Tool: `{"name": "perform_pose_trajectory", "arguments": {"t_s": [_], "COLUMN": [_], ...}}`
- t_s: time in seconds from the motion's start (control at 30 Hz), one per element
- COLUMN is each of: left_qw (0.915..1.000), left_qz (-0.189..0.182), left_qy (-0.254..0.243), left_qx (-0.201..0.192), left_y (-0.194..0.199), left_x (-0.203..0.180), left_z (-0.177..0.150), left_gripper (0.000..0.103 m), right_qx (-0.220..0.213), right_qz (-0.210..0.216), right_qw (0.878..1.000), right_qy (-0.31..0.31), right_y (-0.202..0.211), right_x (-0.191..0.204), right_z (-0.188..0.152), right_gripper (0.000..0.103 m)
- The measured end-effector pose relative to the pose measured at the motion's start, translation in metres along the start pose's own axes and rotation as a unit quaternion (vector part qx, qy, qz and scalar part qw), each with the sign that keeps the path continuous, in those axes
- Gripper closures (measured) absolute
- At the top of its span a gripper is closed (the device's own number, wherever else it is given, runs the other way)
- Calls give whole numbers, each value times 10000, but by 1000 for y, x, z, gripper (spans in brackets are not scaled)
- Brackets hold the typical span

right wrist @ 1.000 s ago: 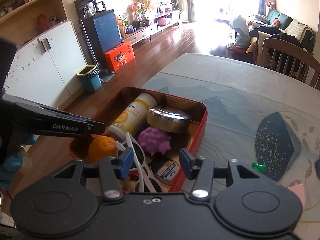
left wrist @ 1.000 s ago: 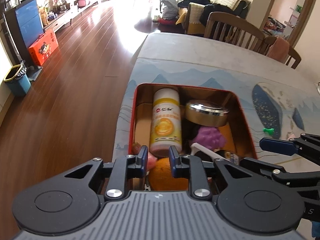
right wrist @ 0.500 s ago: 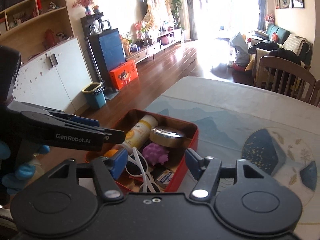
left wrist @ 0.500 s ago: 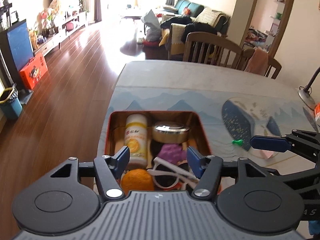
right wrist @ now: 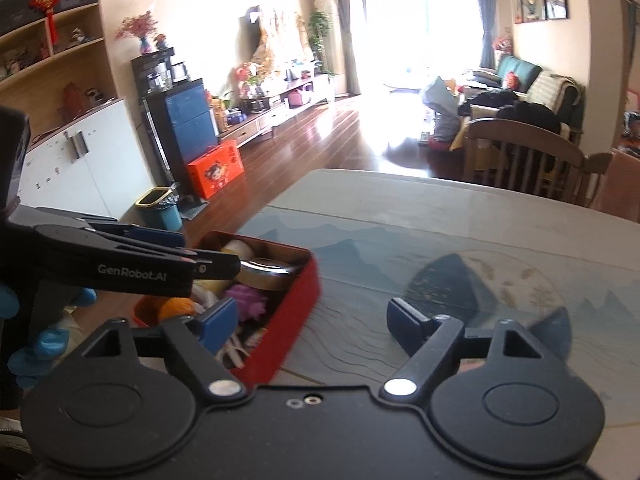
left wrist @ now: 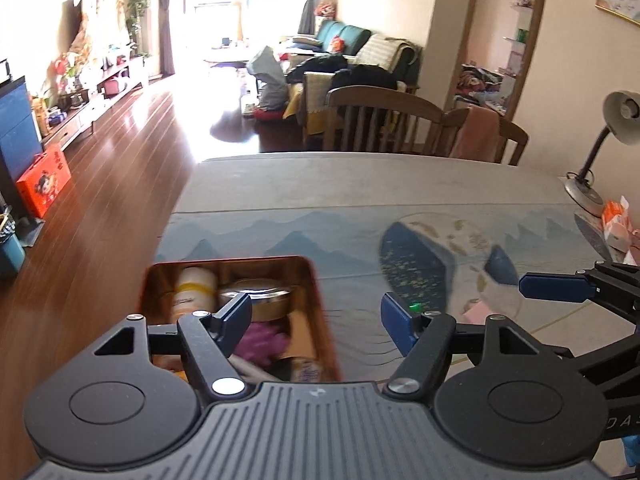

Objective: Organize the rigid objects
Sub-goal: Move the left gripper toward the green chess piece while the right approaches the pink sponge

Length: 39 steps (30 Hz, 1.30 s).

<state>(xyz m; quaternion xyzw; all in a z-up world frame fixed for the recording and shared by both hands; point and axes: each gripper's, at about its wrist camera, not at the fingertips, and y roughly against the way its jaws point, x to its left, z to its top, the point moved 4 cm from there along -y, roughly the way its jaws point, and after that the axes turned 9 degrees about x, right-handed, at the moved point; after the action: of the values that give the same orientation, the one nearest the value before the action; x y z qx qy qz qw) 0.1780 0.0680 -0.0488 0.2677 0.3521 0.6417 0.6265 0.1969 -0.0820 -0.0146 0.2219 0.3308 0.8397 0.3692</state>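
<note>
Now both hand-held grippers, left [left wrist: 316, 318] and right [right wrist: 308, 322], are opening, empty, above the full red tin [right wrist: 298, 300].

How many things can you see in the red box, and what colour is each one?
Inside the red tin, as far as the tongs let me see:
White and yellow bottle: 1
Silver and gold round tin: 1
Purple bumpy toy: 1
Orange ball or fruit: 1
White-framed glasses: 1
Total: 5, with more partly hidden.
</note>
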Motion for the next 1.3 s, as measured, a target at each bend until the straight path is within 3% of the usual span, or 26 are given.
{"name": "perform_pose_trajectory", "arguments": {"t_s": [0.17,0.43,0.87,1.3], "left_qw": [9999,9996,9989,9958], "left_qz": [-146,-178,62,435], "left_qy": [-35,-4,201,313], "left_qx": [34,213,412,738], "left_y": [-13,-39,-90,-148], "left_x": [-31,-71,-111,-115], "left_z": [6,6,3,4], "left_gripper": [24,22,21,21], "right_qx": [43,126,607,977], "right_qz": [-114,-228,-357,-201], "right_qw": [9998,9994,9975,9946], "right_qy": [-165,-245,-52,298], "right_y": [4,7,-21,-57], "right_x": [-32,-72,-121,-135], "right_z": [-13,-36,-58,-63], "right_gripper": [15,0,0,5]}}
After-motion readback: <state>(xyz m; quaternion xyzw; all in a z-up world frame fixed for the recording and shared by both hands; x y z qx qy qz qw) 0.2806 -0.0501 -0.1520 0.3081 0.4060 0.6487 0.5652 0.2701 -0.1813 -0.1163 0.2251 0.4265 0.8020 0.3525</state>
